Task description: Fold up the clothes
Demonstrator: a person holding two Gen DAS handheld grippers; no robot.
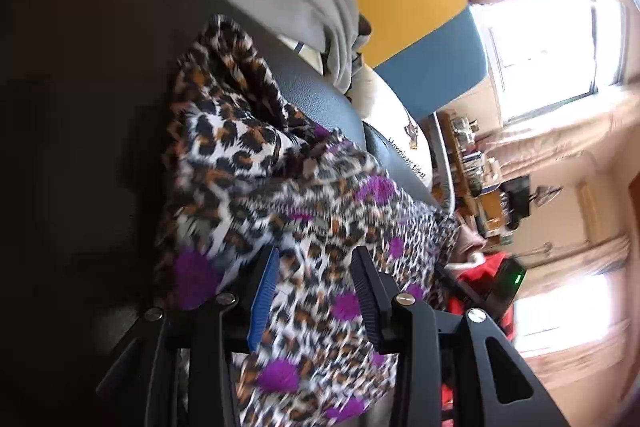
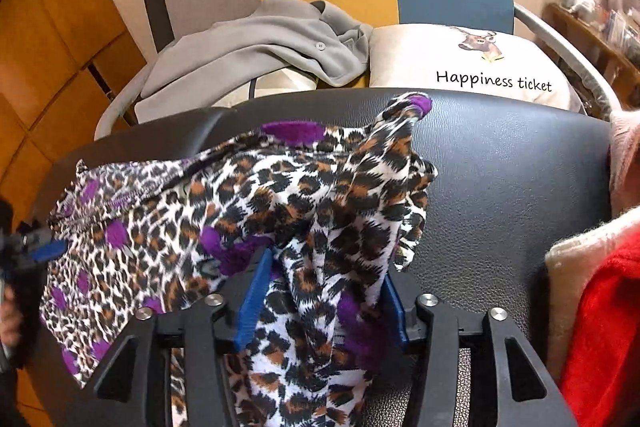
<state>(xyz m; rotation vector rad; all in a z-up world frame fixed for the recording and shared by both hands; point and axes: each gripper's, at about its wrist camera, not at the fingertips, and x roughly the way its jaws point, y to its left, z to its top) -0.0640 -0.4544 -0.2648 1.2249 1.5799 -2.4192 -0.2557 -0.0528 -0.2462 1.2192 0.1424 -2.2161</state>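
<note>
Leopard-print fabric with purple blotches, a crumpled garment (image 2: 248, 211), lies spread over the black leatherette bench (image 2: 512, 167), and we hold it at two places. Our right gripper (image 2: 320, 291) has its blue-padded fingers (image 2: 252, 303) set fairly narrow with a thick bunch of the cloth gathered between them; our left gripper (image 1: 316, 291) has its fingers (image 1: 264, 291) somewhat apart with the garment's cloth filling the gap, though we cannot tell whether they pinch it. Beyond the bench's far edge we see a grey buttoned garment (image 2: 256, 51) heaped beside a white cushion (image 2: 472, 63) printed with a deer head and "Happiness ticket". At the bench's right edge lie a red garment (image 2: 604, 327) and a cream knit (image 2: 576, 247).
</note>
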